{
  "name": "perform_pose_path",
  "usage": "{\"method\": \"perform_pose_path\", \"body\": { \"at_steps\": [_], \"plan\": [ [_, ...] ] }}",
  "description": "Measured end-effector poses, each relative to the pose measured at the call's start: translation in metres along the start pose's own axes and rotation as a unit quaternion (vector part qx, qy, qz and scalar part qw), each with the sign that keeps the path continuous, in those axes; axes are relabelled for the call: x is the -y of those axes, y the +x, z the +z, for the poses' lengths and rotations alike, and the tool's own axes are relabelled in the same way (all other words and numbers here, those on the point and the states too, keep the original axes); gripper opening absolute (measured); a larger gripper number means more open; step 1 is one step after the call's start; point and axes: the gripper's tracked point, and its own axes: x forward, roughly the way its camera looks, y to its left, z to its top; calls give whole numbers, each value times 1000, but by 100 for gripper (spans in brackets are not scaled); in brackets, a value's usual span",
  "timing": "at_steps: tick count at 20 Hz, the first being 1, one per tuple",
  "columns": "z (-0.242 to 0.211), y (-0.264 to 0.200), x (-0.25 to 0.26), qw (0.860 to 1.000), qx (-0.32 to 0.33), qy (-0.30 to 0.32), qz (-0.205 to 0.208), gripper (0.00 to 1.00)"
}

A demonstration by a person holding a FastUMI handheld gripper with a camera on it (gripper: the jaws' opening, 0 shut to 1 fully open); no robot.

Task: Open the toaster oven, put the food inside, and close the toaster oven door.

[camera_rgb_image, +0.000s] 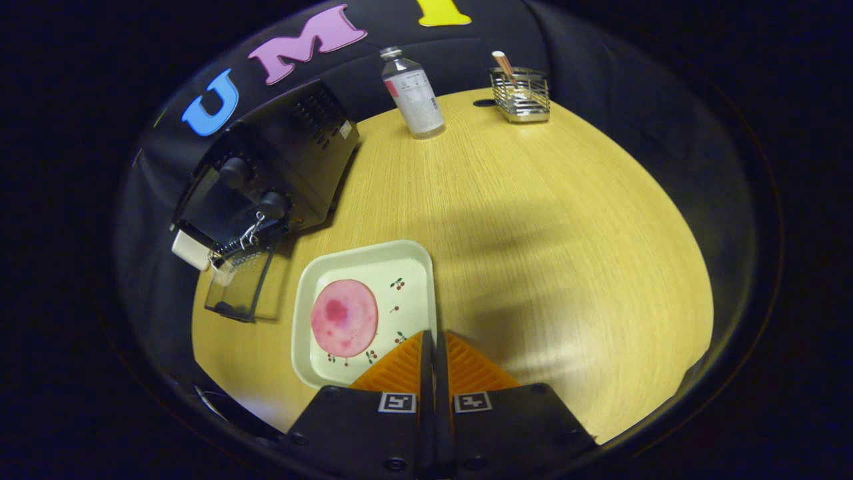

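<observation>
A black toaster oven stands at the table's far left, its glass door swung down open. A round pink slice of food lies on a pale square plate with small cherry prints, just ahead and left of the fingers. My gripper hovers over the plate's right edge with both fingers pressed together and nothing between them. The oven's inside is dark and hard to make out.
A clear bottle with a white label stands at the back of the round wooden table. A wire basket holding a stick sits to its right. A small dark hole lies beside the basket.
</observation>
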Motion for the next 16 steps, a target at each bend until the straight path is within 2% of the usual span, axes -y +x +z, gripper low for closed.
{"method": "perform_pose_path", "body": {
  "at_steps": [3,5,8,13,16],
  "plan": [
    [-6,-4,-9,997,-11,69,26,6],
    [-4,-11,-9,997,-3,78,21,6],
    [5,-26,-24,994,11,103,36,6],
    [10,-46,-43,981,34,184,50,6],
    [9,-65,-45,974,57,216,46,6]
  ]
}}
